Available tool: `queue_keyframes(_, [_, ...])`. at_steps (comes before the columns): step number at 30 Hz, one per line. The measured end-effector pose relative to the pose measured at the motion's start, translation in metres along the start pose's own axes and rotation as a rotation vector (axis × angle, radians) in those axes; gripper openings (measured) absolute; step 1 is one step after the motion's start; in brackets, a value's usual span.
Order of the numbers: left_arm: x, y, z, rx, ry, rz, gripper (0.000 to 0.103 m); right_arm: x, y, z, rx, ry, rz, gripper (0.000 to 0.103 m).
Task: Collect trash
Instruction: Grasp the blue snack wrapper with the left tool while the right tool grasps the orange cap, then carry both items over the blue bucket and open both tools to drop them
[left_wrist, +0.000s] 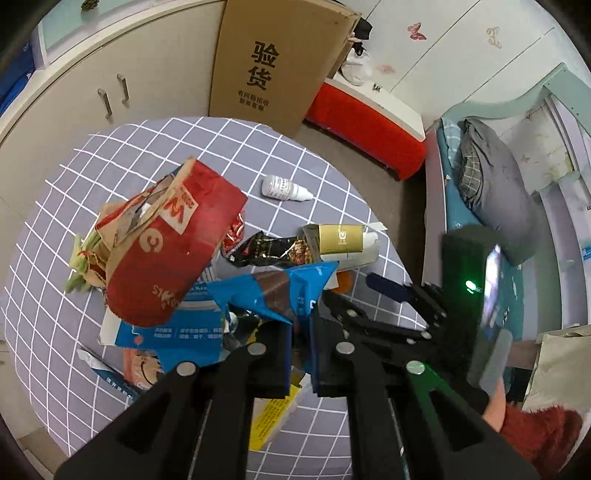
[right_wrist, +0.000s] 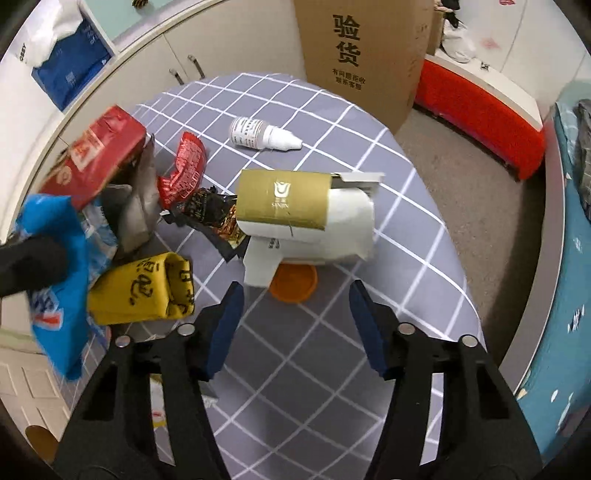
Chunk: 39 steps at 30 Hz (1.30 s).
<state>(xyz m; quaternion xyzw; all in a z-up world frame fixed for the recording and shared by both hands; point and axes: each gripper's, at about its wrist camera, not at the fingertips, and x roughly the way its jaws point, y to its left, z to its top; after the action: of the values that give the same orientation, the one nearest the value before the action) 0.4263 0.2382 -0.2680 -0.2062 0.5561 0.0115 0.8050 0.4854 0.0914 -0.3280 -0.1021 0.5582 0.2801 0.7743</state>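
Note:
My left gripper is shut on a blue and brown snack wrapper, held above the trash pile; in the right wrist view that blue wrapper hangs at the far left. My right gripper stands open over the table with nothing between its pads. An orange lid lies just beyond its fingertips, partly under a gold and white carton. A white dropper bottle lies farther back. One of the right gripper's blue-padded fingers shows beside the left gripper.
On the round table with a grey checked cloth also lie a red paper bag, a yellow packet, a black wrapper and a red wrapper. A tall cardboard box stands behind; a bed is to the right.

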Motion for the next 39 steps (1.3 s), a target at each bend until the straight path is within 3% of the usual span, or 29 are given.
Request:
queue_keyframes(3, [0.001,0.001,-0.003,0.003,0.008,0.001,0.007,0.008,-0.002,0.002,-0.001,0.005,0.011,0.03])
queue_keyframes(11, [0.005,-0.019,-0.006,0.026,0.014,-0.016,0.007,-0.009,-0.018,-0.019,0.104,0.033,0.132,0.03])
queue_keyframes(16, [0.012,-0.054,-0.01,0.073,0.025,-0.045,0.007,-0.037,-0.047,-0.043,0.224,0.033,0.224,0.03])
queue_keyframes(24, [0.04,-0.149,-0.026,0.187,0.069,-0.099,0.007,-0.088,-0.147,-0.11,0.433,-0.009,0.236,0.03])
queue_keyframes(33, [0.098,-0.261,-0.059,0.31,0.18,-0.161,0.007,-0.088,-0.259,-0.196,0.647,0.05,0.141,0.03])
queue_keyframes(37, [0.132,-0.291,-0.07,0.316,0.243,-0.162,0.007,-0.076,-0.298,-0.215,0.702,0.067,0.127,0.034])
queue_keyframes(39, [0.146,-0.302,-0.075,0.313,0.266,-0.159,0.007,-0.071,-0.307,-0.217,0.712,0.076,0.114,0.055])
